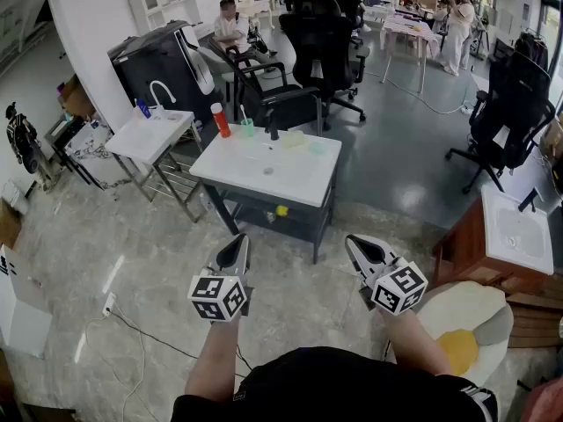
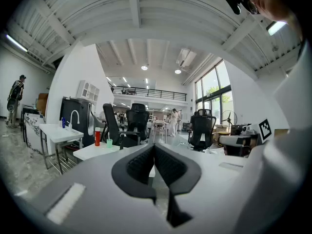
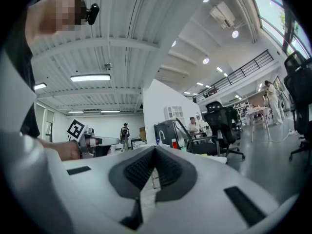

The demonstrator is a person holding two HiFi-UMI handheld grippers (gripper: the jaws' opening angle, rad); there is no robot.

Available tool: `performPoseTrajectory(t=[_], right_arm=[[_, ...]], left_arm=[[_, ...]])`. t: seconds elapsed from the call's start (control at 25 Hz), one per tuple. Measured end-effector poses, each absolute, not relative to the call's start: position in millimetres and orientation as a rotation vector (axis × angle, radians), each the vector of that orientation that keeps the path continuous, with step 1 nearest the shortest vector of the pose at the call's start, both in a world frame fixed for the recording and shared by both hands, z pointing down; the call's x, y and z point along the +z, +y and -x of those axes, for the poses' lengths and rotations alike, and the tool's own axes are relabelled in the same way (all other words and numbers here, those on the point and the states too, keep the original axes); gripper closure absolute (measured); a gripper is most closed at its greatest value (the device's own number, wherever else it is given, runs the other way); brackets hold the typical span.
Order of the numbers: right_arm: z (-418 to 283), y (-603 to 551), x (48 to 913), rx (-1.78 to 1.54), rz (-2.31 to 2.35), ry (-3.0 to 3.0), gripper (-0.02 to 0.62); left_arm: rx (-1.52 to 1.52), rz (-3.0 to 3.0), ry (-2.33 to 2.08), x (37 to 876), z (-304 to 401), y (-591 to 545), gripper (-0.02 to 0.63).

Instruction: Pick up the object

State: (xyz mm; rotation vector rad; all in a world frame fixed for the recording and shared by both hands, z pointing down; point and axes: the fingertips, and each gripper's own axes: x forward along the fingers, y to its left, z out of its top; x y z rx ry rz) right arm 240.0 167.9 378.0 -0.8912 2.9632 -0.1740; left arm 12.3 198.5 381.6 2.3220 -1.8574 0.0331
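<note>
A white sink-top table [image 1: 299,183] stands a step ahead of me in the head view. On its back edge are a red bottle [image 1: 220,120], a green cup [image 1: 247,127] and a black faucet [image 1: 274,130], with pale soap-like pieces [image 1: 296,139] beside them. My left gripper [image 1: 236,251] and right gripper [image 1: 359,246] hover over the floor short of the table, both shut with nothing between the jaws. The left gripper view shows its closed gripper [image 2: 154,147] aimed level, with the red bottle [image 2: 97,136] and the green cup [image 2: 109,143] far off. The right gripper view shows its closed gripper [image 3: 155,150] too.
A second white sink stand [image 1: 149,134] and a black cabinet [image 1: 163,60] are at the left. Black office chairs [image 1: 321,33] stand behind the table, another [image 1: 515,104] at the right. A wooden cabinet with a basin [image 1: 515,236] is near right. A cable [image 1: 132,332] lies on the floor.
</note>
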Motion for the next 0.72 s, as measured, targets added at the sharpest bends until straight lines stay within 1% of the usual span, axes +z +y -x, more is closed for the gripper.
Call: performPoseTrajectory(t=[0.28, 0.72], right_arm=[[-217, 173, 374, -0.15, 0.875, 2.986, 0.583], [-195, 181, 378, -0.134, 0.861, 3.037, 0.583]], left_arm=[[0.07, -2.283, -1.885, 392, 13, 213, 0.594], [0.098, -2.265, -1.888, 401, 26, 218, 0.594]])
